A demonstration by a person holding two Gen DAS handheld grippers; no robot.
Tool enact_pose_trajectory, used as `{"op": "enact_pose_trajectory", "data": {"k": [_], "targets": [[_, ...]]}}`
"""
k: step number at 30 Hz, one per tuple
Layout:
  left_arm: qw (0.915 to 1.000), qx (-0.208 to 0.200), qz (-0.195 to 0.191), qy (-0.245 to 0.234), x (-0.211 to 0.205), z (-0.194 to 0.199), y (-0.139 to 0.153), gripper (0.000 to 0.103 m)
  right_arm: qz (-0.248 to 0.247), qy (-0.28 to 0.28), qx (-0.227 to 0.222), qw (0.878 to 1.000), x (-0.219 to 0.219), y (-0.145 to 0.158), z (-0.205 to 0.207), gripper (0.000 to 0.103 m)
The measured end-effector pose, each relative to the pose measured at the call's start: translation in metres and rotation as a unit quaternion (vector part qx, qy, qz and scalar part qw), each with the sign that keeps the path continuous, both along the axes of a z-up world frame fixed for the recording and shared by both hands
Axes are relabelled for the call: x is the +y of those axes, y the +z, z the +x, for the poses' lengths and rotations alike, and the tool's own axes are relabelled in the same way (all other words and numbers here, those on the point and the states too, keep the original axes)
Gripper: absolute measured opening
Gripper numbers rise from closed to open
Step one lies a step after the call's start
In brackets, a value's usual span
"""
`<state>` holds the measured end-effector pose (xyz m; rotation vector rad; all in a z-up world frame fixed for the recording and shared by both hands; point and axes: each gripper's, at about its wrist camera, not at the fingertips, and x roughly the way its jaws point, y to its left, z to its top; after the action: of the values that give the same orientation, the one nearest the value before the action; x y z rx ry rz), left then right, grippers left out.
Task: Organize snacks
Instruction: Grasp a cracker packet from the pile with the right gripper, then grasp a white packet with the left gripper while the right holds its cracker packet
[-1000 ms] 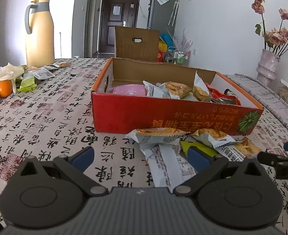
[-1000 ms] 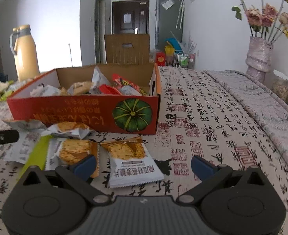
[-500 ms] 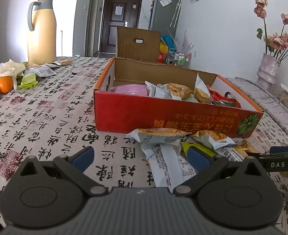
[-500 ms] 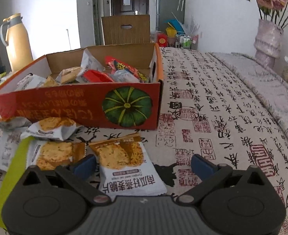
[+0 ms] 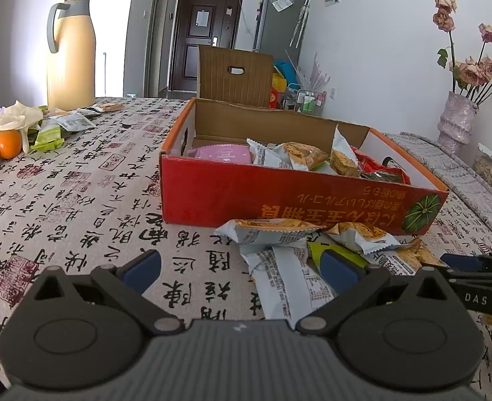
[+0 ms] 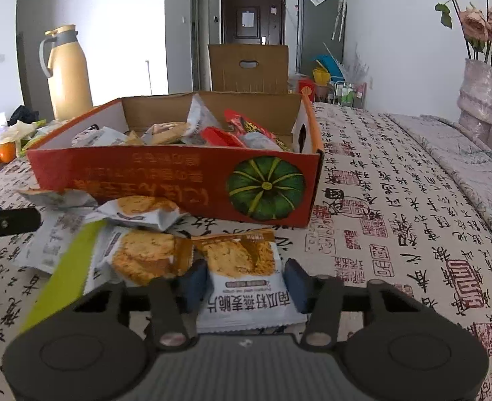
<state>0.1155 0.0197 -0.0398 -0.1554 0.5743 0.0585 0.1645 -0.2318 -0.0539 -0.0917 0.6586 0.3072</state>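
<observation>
Right claw (image 6: 246, 284) closing around white cracker packet (image 6: 246, 277) on table (image 6: 396, 217), just in front of red box (image 6: 179, 180); pads at packet's edges, not yet pinching. Left claw (image 5: 240, 267) spread wide, empty, over loose packets (image 5: 286, 267).

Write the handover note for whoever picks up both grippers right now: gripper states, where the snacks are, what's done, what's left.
Right gripper: jaws closing around the white cracker packet with black lettering lying on the calligraphy-print tablecloth; whether the pads press it yet I cannot tell.
Left gripper: open, empty, hovering low over the cloth beside the loose pile.
Red cardboard box with a green pumpkin picture: already holds several packets.
Loose pile in front of the box: grey-white cracker packets and a lime-green packet.
Left to do: lift the gripped packet into the box, then the rest of the pile.
</observation>
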Motion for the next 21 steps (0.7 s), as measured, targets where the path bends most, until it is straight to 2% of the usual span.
{"op": "enact_pose_trajectory", "data": {"k": [4,12,21], "targets": [[1.0,0.001,0.0,0.0,0.0,0.0,0.0,0.103,0.007,-0.009,-0.014,1.0,-0.001,0.003,-0.008,0.043],[1.0,0.005,0.005,0.004,-0.001,0.0,-0.001,0.103,0.035,-0.062,-0.081,0.994,-0.018,0.013,-0.024,0.043],[0.9986,0.038,0.031,0.018,-0.009,0.004,0.003,0.103,0.065,-0.071,-0.087,0.992,-0.027,0.013,-0.023,0.043]]}}
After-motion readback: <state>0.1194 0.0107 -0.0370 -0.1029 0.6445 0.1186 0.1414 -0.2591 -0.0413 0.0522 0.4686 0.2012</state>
